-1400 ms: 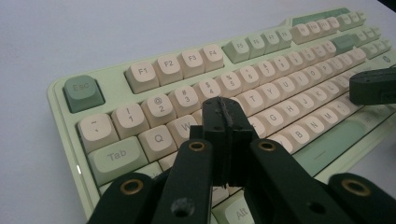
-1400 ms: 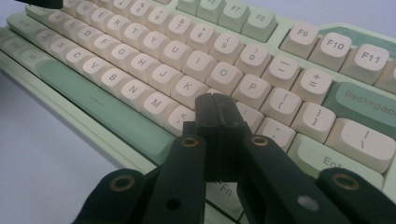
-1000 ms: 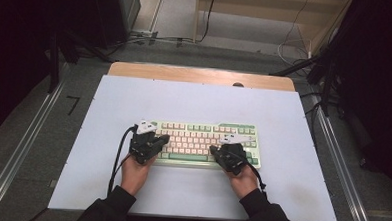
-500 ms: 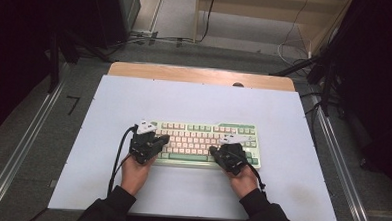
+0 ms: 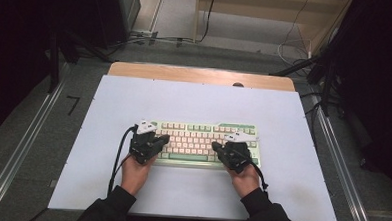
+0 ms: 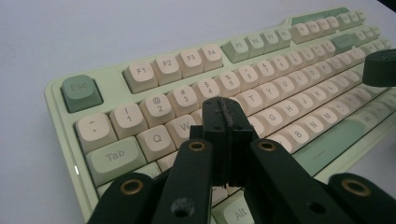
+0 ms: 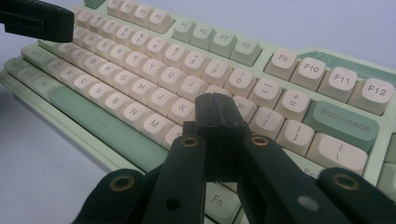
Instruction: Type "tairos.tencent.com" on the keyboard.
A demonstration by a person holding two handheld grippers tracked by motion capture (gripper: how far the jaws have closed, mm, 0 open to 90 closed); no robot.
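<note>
Behind the keyboard (image 5: pixel 205 143), bare white table (image 5: pixel 199 100).

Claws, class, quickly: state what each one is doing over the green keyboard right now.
Left claw: closed, holding nothing, tip over the pale green keyboard with cream keys.
Right claw: closed, holding nothing, tip over the same keyboard's right half.

One pale-green mechanical keyboard with cream and sage keycaps (image 5: pixel 205 143) lies under the tips of two black two-jaw tongs, the left (image 5: pixel 158 140) and the right (image 5: pixel 218 149), each pair pressed together. One white rectangular surface (image 5: pixel 199 103) carries them all.
</note>
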